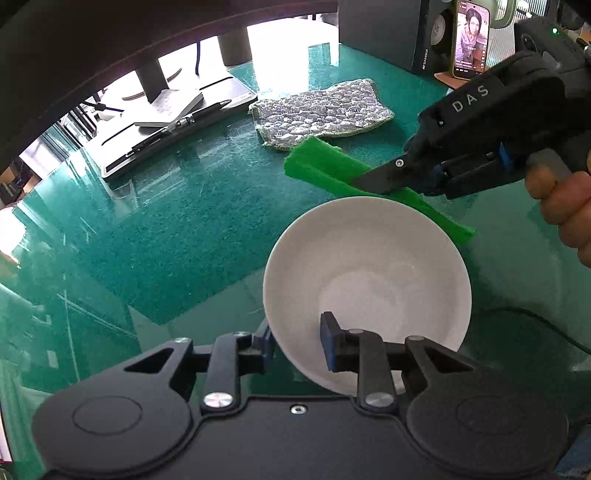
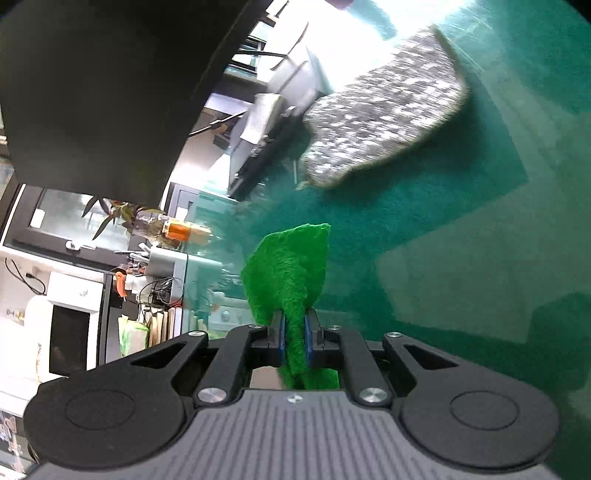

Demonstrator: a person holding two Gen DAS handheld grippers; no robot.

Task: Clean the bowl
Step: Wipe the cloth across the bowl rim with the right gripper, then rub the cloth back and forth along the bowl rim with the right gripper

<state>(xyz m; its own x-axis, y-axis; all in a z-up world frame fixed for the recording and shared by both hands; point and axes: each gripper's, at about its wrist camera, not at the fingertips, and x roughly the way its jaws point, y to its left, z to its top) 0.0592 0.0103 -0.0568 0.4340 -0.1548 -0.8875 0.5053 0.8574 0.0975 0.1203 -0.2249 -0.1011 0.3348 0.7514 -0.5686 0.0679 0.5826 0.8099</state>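
A white bowl (image 1: 365, 273) rests tilted on the green glass table (image 1: 177, 221). My left gripper (image 1: 297, 345) is shut on the bowl's near rim, one pad inside and one outside. Just beyond the bowl's far rim my right gripper (image 1: 373, 182) is held by a person's hand (image 1: 565, 206) and is shut on a folded green scouring pad (image 1: 332, 168). In the right wrist view the scouring pad (image 2: 290, 273) sticks up from between the blue pads of the right gripper (image 2: 294, 332), above the table. The bowl does not show in that view.
A grey knitted dishcloth (image 1: 317, 110) lies flat behind the scouring pad, also blurred in the dishcloth (image 2: 384, 122) of the right wrist view. A laptop with a pen (image 1: 173, 122) sits at the back left. A phone on a stand (image 1: 471, 38) and a dark box (image 1: 384, 33) stand at the back right.
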